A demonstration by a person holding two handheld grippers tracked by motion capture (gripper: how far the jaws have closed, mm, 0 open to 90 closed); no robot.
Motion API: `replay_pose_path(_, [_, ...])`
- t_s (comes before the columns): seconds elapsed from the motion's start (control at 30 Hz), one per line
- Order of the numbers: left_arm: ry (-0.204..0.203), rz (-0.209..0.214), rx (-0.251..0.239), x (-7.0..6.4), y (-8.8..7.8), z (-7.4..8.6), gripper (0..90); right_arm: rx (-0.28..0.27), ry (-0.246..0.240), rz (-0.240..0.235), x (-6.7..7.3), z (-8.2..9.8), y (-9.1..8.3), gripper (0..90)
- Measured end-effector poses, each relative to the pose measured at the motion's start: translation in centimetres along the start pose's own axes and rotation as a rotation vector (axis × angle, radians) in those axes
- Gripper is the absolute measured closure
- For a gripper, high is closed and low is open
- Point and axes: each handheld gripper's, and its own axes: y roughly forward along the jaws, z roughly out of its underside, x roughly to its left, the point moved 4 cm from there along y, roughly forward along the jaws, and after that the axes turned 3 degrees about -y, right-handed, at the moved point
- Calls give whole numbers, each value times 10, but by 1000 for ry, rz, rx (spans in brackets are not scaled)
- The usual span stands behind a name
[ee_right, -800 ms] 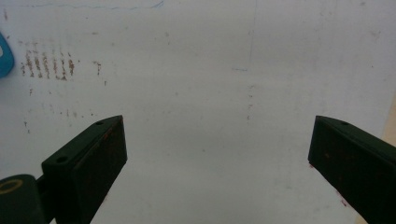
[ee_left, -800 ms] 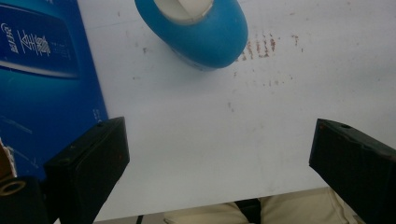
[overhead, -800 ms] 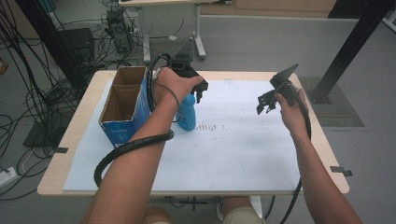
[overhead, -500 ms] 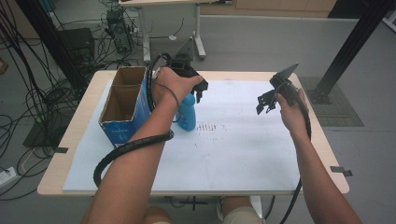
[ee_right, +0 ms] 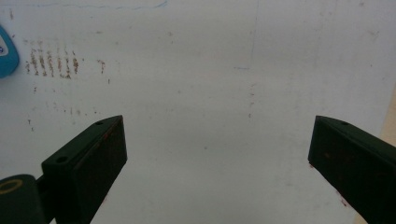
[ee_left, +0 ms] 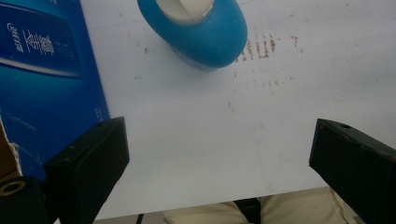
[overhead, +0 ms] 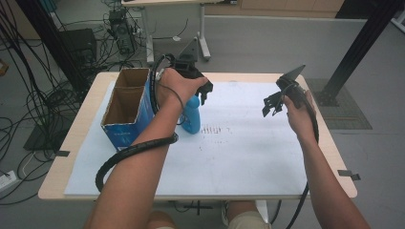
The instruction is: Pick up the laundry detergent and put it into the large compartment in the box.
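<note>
Jaws wide apart and empty on my left gripper, hovering over the upright blue bottle just beside the box; right gripper idles open, well apart.

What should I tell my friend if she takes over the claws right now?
Left claw: open, holding nothing, up above the table next to the blue bottle.
Right claw: open, holding nothing, over the bare white mat.
Things: the bottle stands upright on the mat, right beside the blue cardboard box. The box is open on top and looks empty in the high view.
Done: nothing is grabbed yet.
Left: probably close the left claw on the bottle and move it, maybe into the box.
</note>
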Motion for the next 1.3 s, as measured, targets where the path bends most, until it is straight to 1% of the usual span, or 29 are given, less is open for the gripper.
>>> replay_pose_path(0.37, [-20, 1, 2, 2, 6, -8, 53, 4, -4, -3, -1, 2, 4, 45])
replay_pose_path(0.73, [-35, -4, 0, 0, 9, -16, 54, 0, -2, -4, 0, 5, 1, 45])
replay_pose_path(1.07, [-68, -7, -7, 3, 13, -22, 54, 0, -2, -3, 0, 6, -1, 45])
replay_pose_path(1.3, [-84, -9, -15, 1, 15, -25, 53, 4, -4, -3, 1, 6, 0, 45])
